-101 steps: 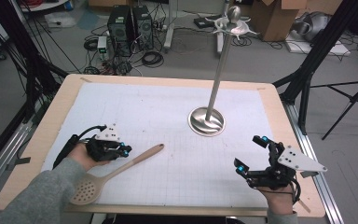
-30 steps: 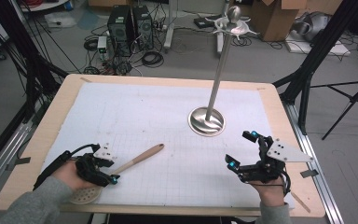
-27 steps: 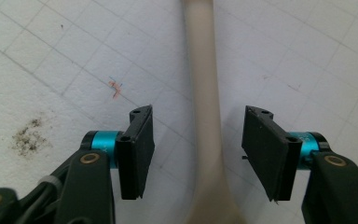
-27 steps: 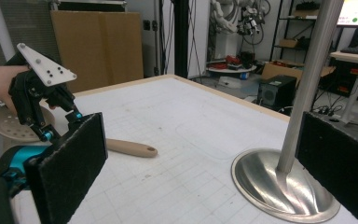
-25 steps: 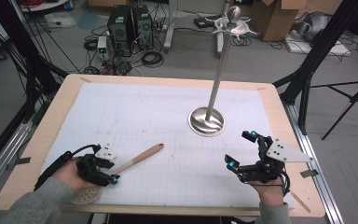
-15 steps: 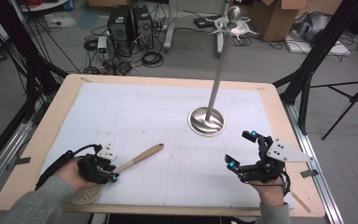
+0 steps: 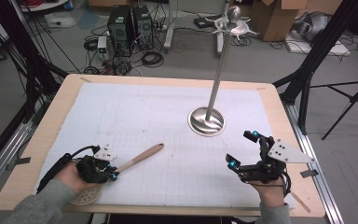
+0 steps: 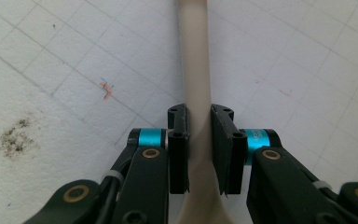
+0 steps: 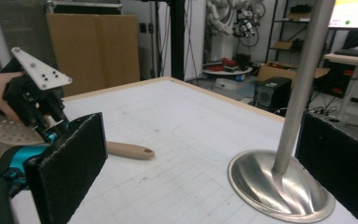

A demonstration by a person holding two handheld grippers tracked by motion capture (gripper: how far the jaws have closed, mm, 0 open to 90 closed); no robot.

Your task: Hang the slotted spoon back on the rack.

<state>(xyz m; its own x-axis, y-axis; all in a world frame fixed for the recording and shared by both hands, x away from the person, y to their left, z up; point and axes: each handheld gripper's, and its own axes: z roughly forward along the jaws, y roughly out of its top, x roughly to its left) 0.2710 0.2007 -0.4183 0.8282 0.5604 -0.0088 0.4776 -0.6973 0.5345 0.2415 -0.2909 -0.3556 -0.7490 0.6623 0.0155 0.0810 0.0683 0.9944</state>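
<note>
Grabbing step right now: left gripper (image 8: 199, 135) just been closing, now pinched on the wooden spoon (image 7: 135, 158) handle, flat on the bench (image 7: 279, 100) around 7 o'clock. Right gripper (image 7: 247, 154) idle at 5 o'clock, gaping wide. Next up, probably a lift toward the metal stand (image 7: 208, 120). No readable labels anywhere.

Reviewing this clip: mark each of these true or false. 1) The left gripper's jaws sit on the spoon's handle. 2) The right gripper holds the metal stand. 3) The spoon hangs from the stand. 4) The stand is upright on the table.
1) True: the left gripper has just been closing, and its jaws sit either side of the slotted wooden spoon handle.
2) False: the right gripper is open, apart from the metal stand.
3) False: the spoon lies on the table.
4) True.
</note>
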